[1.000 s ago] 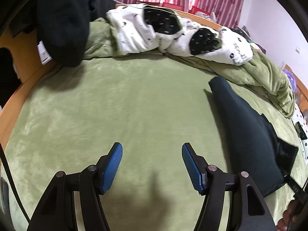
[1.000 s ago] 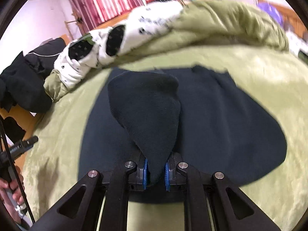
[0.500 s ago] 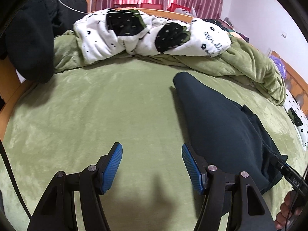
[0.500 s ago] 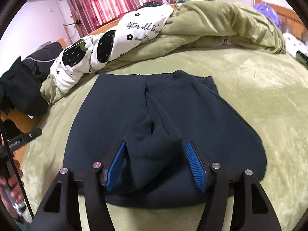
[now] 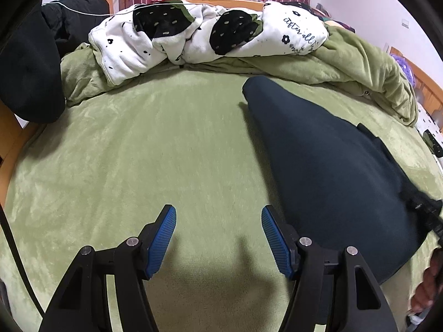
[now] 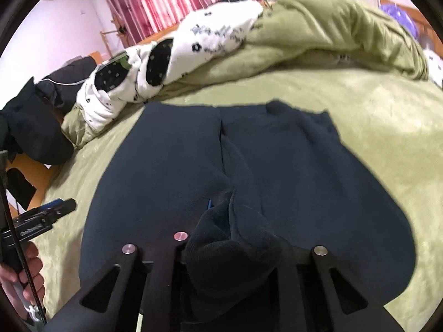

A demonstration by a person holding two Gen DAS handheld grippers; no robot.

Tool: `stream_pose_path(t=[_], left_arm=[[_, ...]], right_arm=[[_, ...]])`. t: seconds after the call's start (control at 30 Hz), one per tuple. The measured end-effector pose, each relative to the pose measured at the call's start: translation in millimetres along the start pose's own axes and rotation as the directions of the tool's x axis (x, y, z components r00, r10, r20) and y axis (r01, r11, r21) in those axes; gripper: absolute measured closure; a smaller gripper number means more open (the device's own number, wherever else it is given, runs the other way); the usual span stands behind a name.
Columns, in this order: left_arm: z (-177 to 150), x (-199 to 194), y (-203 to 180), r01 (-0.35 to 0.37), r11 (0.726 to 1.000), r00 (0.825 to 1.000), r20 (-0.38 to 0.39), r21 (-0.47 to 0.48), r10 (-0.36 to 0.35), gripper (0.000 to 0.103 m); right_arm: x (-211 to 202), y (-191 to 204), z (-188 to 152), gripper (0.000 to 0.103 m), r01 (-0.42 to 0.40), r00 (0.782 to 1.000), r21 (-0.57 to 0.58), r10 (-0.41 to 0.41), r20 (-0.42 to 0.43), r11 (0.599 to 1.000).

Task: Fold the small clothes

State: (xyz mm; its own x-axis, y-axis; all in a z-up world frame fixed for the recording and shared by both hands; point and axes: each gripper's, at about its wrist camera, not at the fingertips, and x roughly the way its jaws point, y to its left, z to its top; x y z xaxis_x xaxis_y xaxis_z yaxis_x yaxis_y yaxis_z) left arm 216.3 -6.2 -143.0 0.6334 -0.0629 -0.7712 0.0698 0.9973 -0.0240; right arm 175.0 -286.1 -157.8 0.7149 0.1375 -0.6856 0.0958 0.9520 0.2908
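A dark navy garment (image 6: 290, 171) lies spread flat on the green bed cover (image 6: 387, 116). It also shows in the left wrist view (image 5: 332, 166), to the right. My left gripper (image 5: 218, 233) is open and empty, low over the bare cover just left of the garment's near edge. My right gripper (image 6: 232, 215) sits over the garment's near middle. A bunched fold of the fabric (image 6: 229, 249) lies over its fingers and hides the pads, so I cannot tell how the jaws stand.
A white blanket with black spots (image 5: 205, 27) and a rumpled green duvet (image 5: 360, 63) lie along the far side. Dark clothing (image 5: 27, 63) is heaped at the far left by the wooden bed frame (image 5: 11, 144).
My right gripper opened, let the raised fold drop, and pushed forward so the fabric now covers its fingers. My left gripper swung right toward the garment, still open.
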Motion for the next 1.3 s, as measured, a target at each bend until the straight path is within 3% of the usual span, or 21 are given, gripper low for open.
stream_pose_path(t=[0.07, 0.3, 0.53, 0.67, 0.73, 0.8, 1.03, 1.3], left_arm=[[-1.6, -0.3, -2.0, -0.004, 1.000, 1.000, 0.004, 0.009, 0.004, 0.041], [-2.1, 1.3, -9.4, 0.004, 1.000, 1.000, 0.009, 0.025, -0.005, 0.041], [-5.1, -2.2, -23.8, 0.017, 0.997, 1.000, 0.019, 0.070, -0.018, 0.041], [-9.1, -9.7, -35.2, 0.028, 0.993, 0.999, 0.026, 0.111, -0.031, 0.041], [-9.3, -13.1, -41.3, 0.025, 0.992, 0.999, 0.028, 0.123, -0.028, 0.041], [-7.6, -16.0, -47.0, 0.043, 0.992, 0.999, 0.028, 0.119, -0.047, 0.041], [2.3, -18.5, -71.6, 0.065, 0.992, 0.997, 0.042, 0.107, -0.070, 0.041], [7.9, -9.8, -89.8, 0.110, 0.992, 0.993, 0.036, 0.059, -0.112, 0.041]], right_arm=[[-12.4, -6.2, 3.5, 0.087, -0.003, 0.999, 0.015, 0.002, 0.033, 1.000], [-68.9, -35.2, 23.7, 0.089, 0.109, 0.983, -0.005, -0.108, 0.149, 0.994], [-50.4, -82.5, 6.9, 0.087, 0.199, 0.980, 0.002, -0.199, 0.023, 0.980], [-41.5, -91.1, -4.6, 0.074, 0.183, 0.981, -0.037, -0.185, -0.057, 0.982], [-52.1, -95.4, -1.3, 0.061, 0.200, 0.979, -0.055, -0.201, -0.026, 0.978], [-65.6, -98.0, 6.3, 0.058, 0.235, 0.972, -0.054, -0.234, 0.023, 0.970], [-56.4, -98.2, 39.1, 0.058, 0.148, 0.989, -0.024, -0.148, 0.012, 0.989], [-3.5, -87.8, 33.6, 0.068, 0.091, 0.992, -0.036, -0.094, -0.089, 0.995]])
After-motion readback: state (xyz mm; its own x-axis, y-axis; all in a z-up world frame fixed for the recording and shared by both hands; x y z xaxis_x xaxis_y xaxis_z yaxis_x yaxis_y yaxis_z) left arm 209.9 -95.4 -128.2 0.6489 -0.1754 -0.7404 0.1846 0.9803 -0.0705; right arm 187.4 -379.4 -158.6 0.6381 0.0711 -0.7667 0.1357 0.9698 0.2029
